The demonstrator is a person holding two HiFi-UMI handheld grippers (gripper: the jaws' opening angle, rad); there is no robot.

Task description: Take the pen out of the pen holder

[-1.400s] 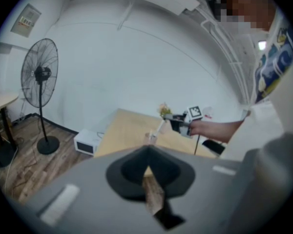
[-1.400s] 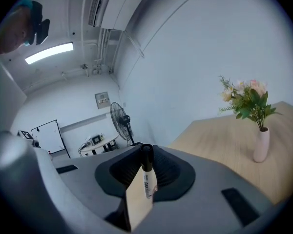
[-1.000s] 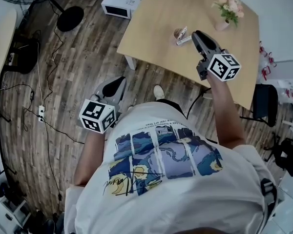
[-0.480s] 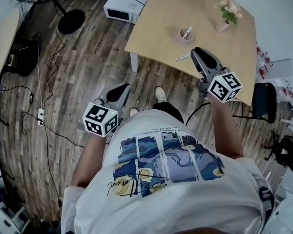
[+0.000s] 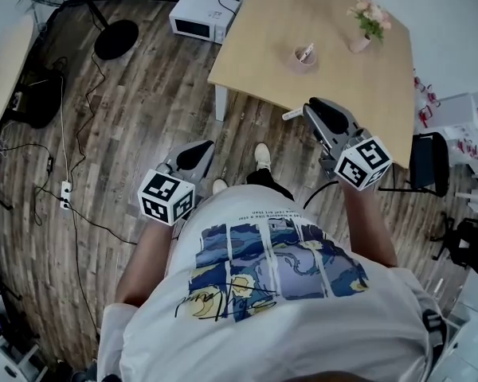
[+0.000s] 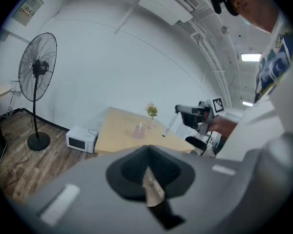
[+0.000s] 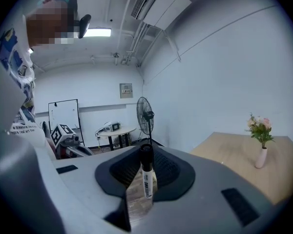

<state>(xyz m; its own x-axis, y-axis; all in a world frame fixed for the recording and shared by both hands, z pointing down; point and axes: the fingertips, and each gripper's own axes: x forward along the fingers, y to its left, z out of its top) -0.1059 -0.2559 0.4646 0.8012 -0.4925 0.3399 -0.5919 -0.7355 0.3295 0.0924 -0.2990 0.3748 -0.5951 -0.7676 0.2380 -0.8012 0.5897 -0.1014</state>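
Note:
A pinkish pen holder (image 5: pixel 304 57) stands on the wooden table (image 5: pixel 334 86), with one white pen leaning in it. My right gripper (image 5: pixel 309 111) hangs off the table's near edge, shut on a white marker pen (image 5: pixel 292 114) that sticks out to the left. In the right gripper view the pen (image 7: pixel 146 172) stands upright between the jaws, black cap on top. My left gripper (image 5: pixel 201 148) is lower left over the floor, jaws together and holding nothing. The left gripper view shows the holder (image 6: pixel 139 130) far off and the right gripper (image 6: pixel 196 116) with its pen (image 6: pixel 169 126).
A vase of pink flowers (image 5: pixel 368 21) stands at the table's far right. On the floor are a white microwave (image 5: pixel 197 17), a standing fan's base (image 5: pixel 115 38), cables and a power strip (image 5: pixel 66 185). A dark chair (image 5: pixel 429 161) stands right of the table.
My right gripper has drawn back from the pen holder, over the table's near edge, carrying the pen. The left gripper has shifted a little toward the table.

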